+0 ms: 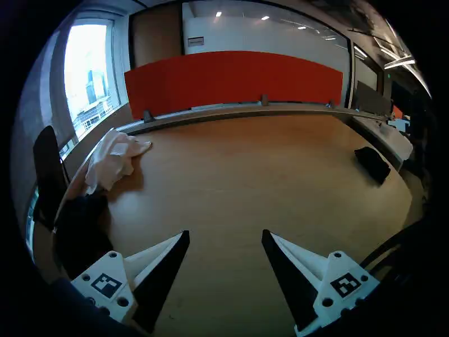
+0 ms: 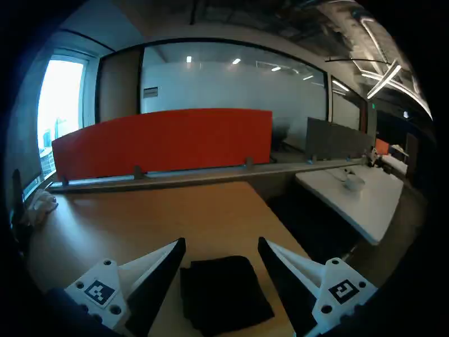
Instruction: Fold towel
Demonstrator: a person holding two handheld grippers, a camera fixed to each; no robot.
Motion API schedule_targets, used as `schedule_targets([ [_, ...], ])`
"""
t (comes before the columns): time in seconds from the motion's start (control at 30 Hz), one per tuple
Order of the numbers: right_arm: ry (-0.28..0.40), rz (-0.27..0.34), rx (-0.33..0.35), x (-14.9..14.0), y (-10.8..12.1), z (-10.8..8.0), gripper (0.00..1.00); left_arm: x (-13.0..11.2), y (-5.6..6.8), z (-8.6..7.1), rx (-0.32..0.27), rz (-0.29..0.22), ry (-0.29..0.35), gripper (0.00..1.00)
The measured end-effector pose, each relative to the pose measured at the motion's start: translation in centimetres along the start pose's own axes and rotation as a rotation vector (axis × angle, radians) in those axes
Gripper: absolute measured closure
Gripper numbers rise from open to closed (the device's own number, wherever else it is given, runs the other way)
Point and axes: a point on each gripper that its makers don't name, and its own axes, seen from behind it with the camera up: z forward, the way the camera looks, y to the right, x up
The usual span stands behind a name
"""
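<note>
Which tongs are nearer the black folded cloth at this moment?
Right. The right tongs sit just short of the black folded cloth, which lies between their open fingers. The left tongs are well away: from them it lies far off to the right across the wooden table.

Wooden table (image 1: pixel 241 168): light brown top, running back to a red divider panel (image 1: pixel 236 81) standing along its far edge. White towel (image 1: pixel 115 157): lying crumpled near the far left corner. Black folded cloth (image 1: pixel 372 163): lying flat by the right edge, well apart from it.
</note>
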Motion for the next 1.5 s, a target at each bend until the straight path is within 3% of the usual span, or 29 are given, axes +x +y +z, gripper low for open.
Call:
schedule_targets([
  [0.2, 0.095, 0.022, -0.033, 2.7, -0.2, -0.7, 0.0, 0.2, 0.1, 0.1, -0.001, 0.005, 0.0, 0.04],
  [0.4, 0.189, -0.027, 0.009, 5.0, -1.9, -1.4, 0.0, 0.5, 0.2, 0.3, -0.005, 0.01, 0.006, 0.04],
  [0.6, 0.201, -0.062, 0.034, 5.5, -3.2, -1.7, 0.0, 0.9, 0.2, 0.3, -0.006, 0.005, 0.016, 0.04],
  [0.8, 0.204, -0.058, 0.055, 6.4, -4.3, -2.0, 0.0, 1.8, -0.2, 0.3, 0.001, 0.0, 0.041, 0.04],
  [1.1, 0.202, -0.069, 0.094, 6.8, -6.1, -2.2, 0.0, 5.8, -1.0, 0.1, 0.007, -0.002, 0.151, 0.04],
  [1.5, 0.201, -0.084, 0.15, 7.6, -9.3, -3.0, 0.0, 12.4, -4.1, -0.1, 0.07, 0.0, 0.316, 0.04],
])
